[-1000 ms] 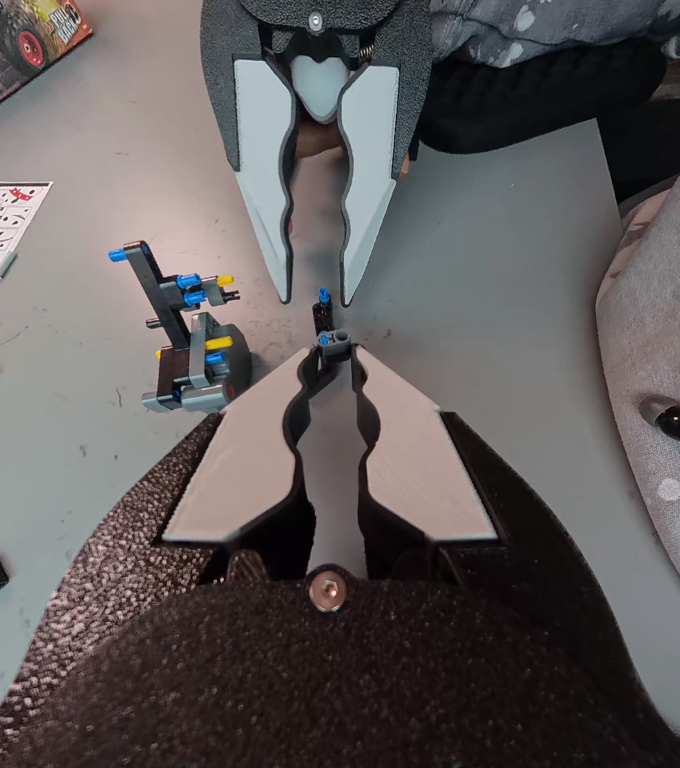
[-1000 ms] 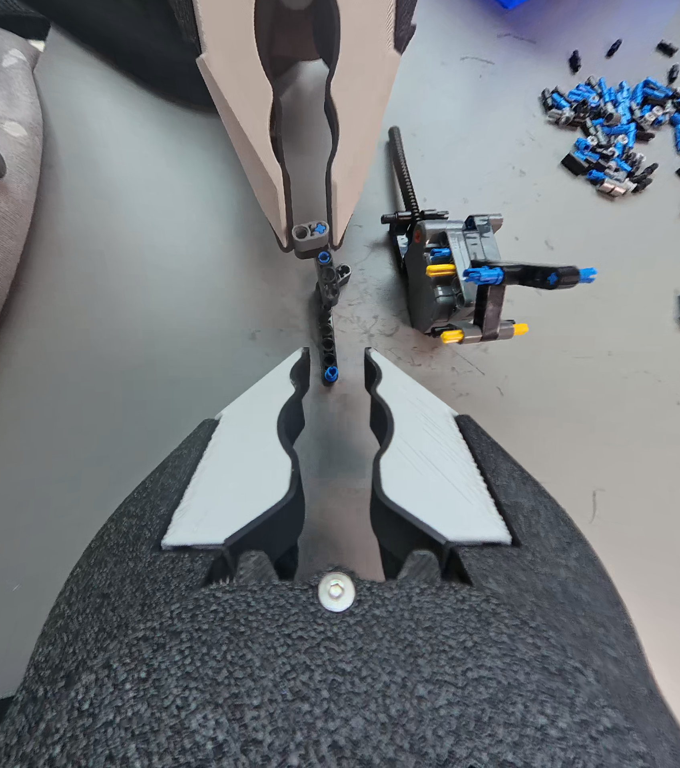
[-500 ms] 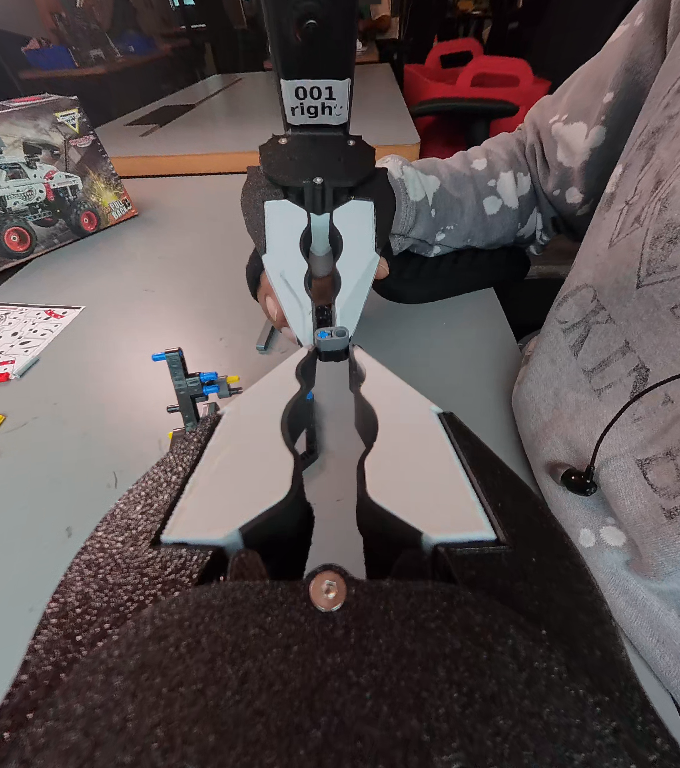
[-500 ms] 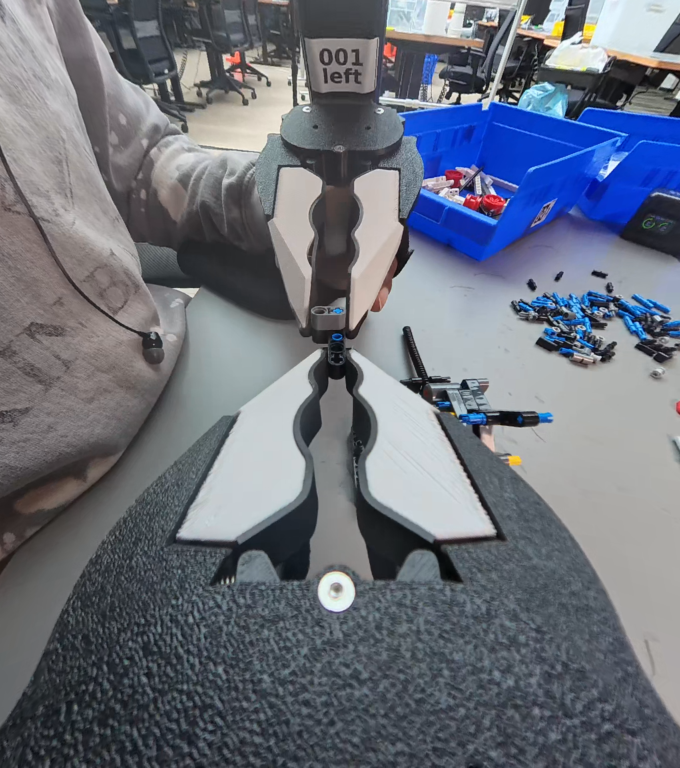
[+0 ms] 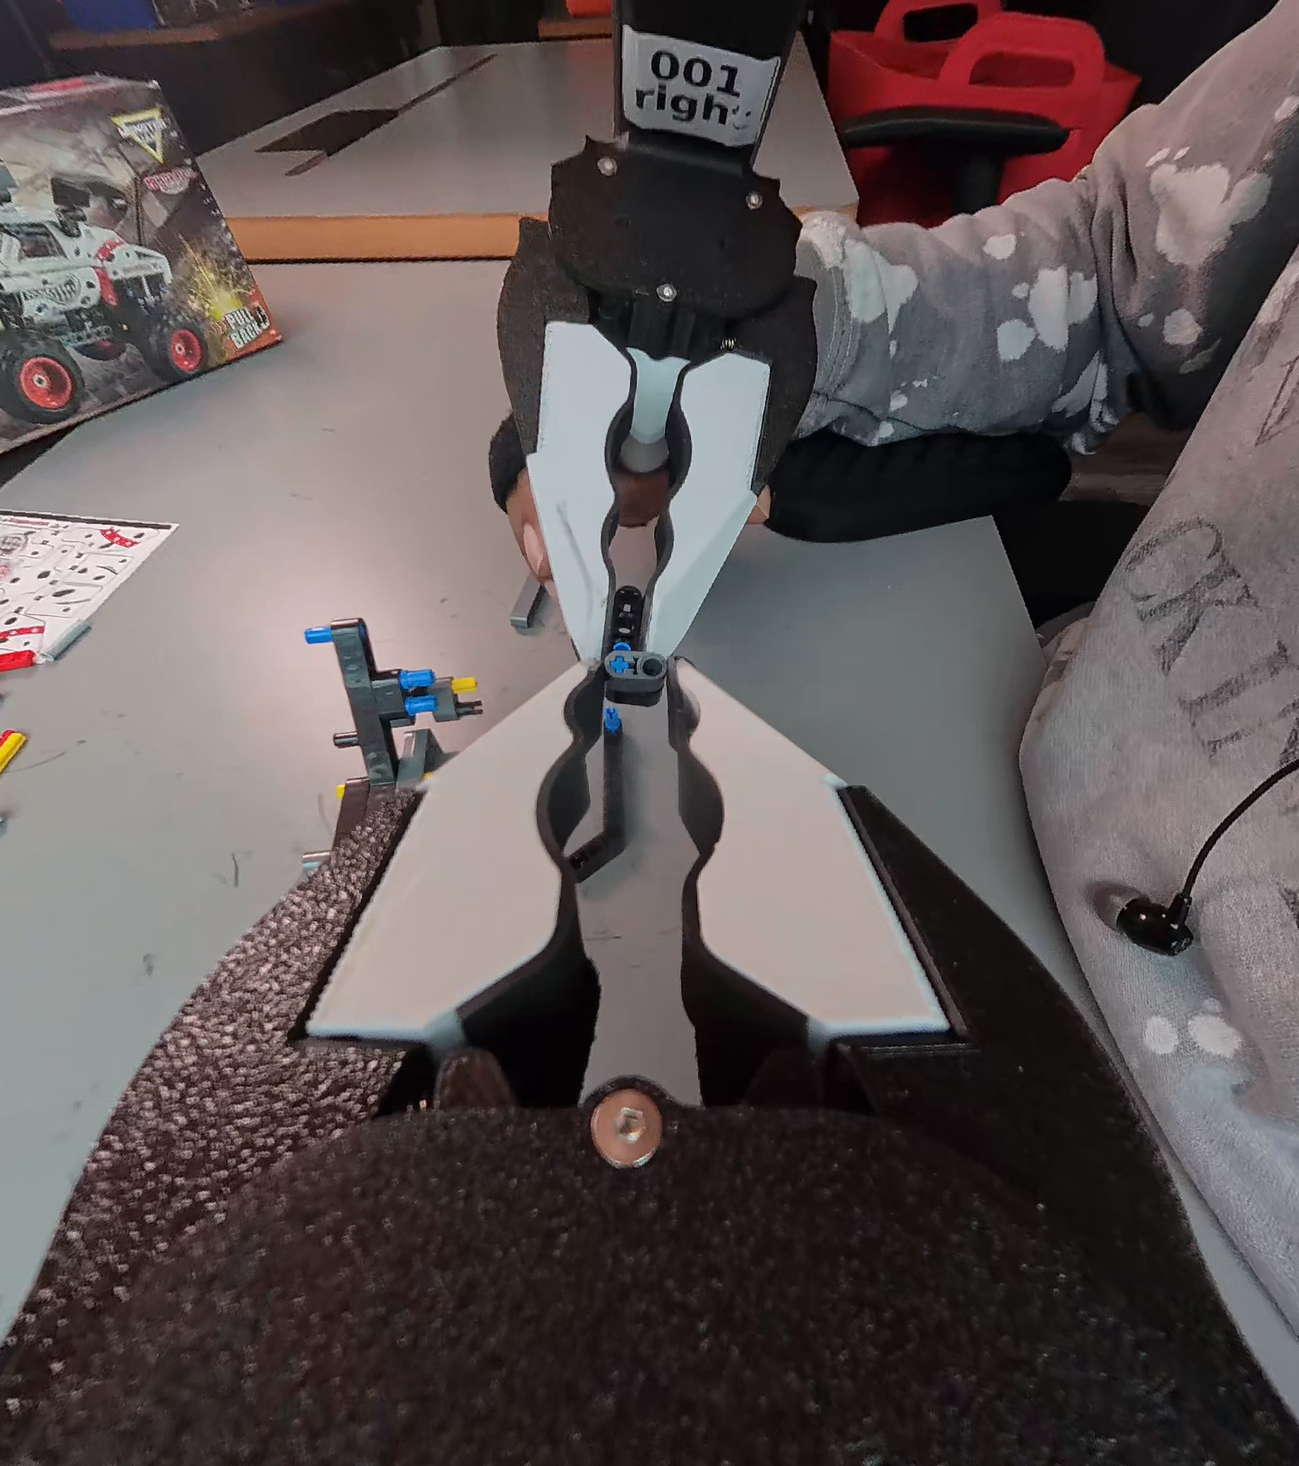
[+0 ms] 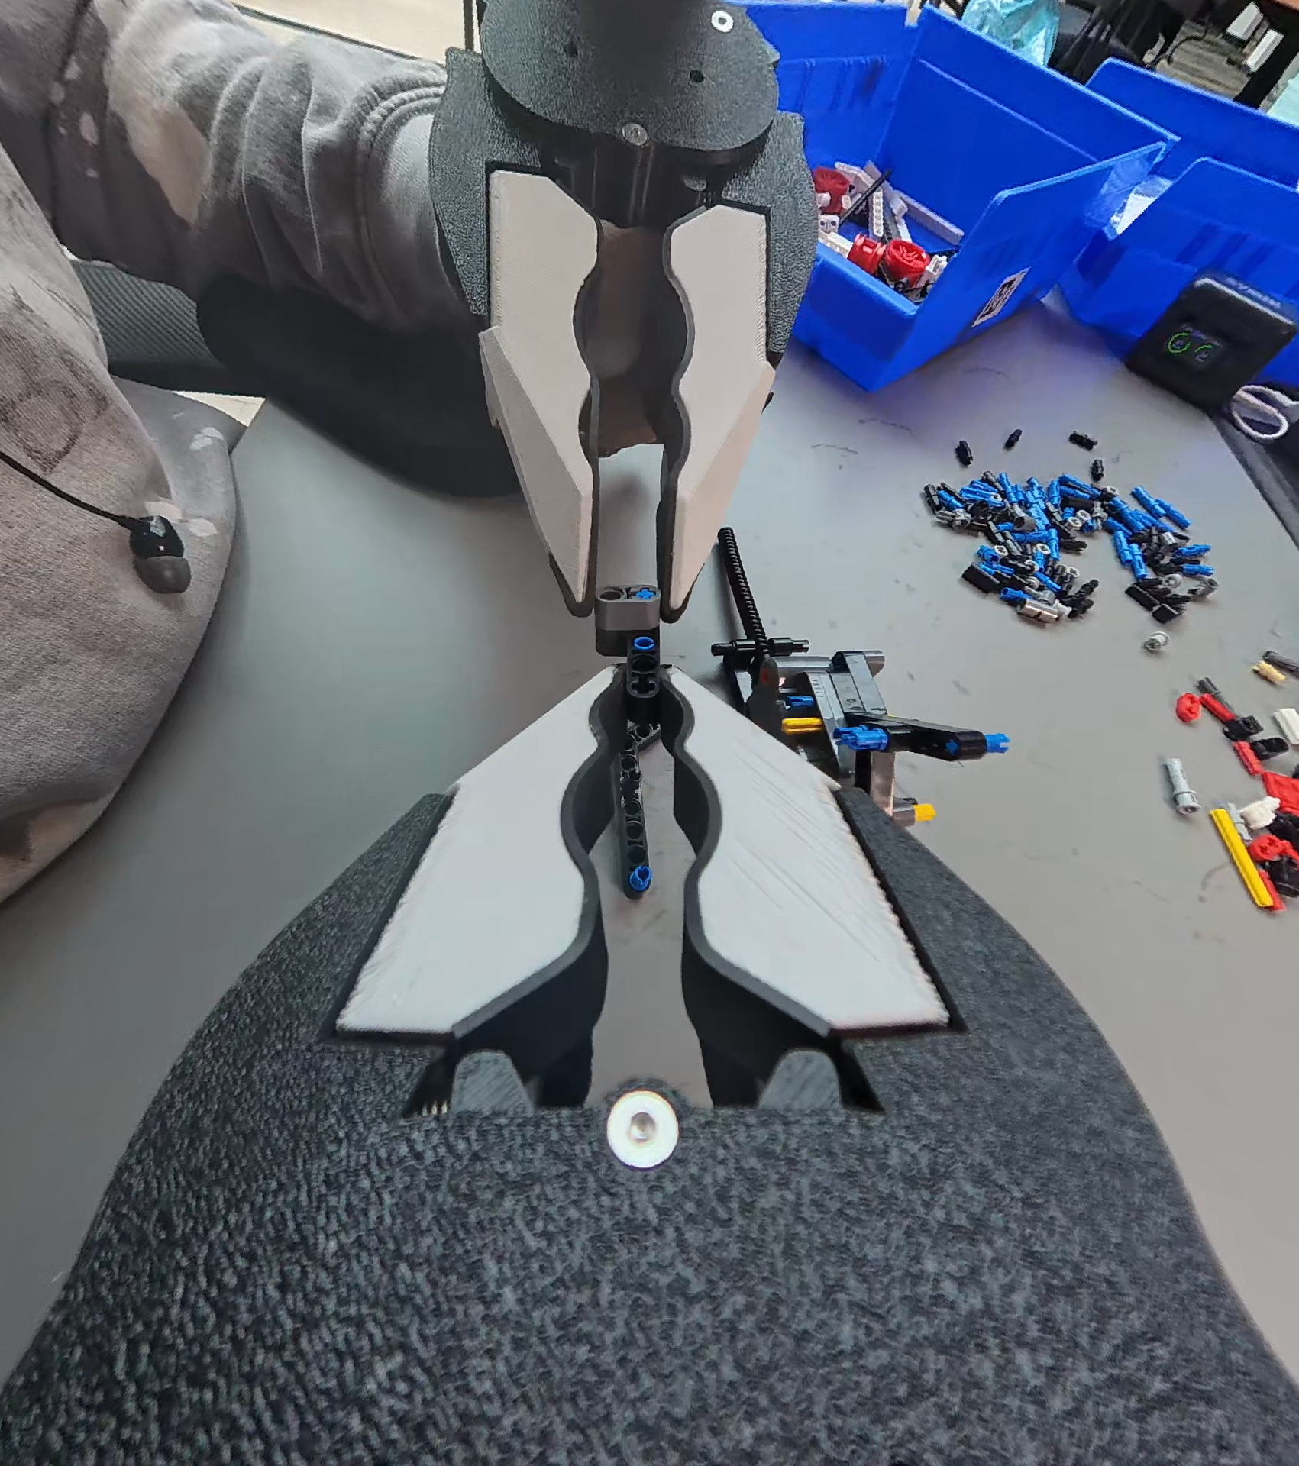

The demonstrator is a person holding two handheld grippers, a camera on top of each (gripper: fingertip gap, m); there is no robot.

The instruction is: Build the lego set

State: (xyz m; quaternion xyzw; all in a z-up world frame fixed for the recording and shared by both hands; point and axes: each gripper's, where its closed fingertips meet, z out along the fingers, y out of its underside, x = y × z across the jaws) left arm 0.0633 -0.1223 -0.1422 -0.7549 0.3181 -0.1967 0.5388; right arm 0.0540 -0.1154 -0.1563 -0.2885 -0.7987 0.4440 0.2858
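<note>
Grey connector (image 5: 635,666) and black beam (image 6: 639,682) tip-to-tip above bare table (image 6: 360,635)

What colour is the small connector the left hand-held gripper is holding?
Grey connector, with a blue pin in one hole; clearest in the right wrist view.

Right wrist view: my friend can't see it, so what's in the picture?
The right claw pinches a long black holed Lego beam, its tip meeting a small grey Lego connector gripped by the left claw opposite. On the grey table to the right sit a half-built black-and-grey Lego model, a scattered pile of blue and black pins and blue plastic bins.
</note>
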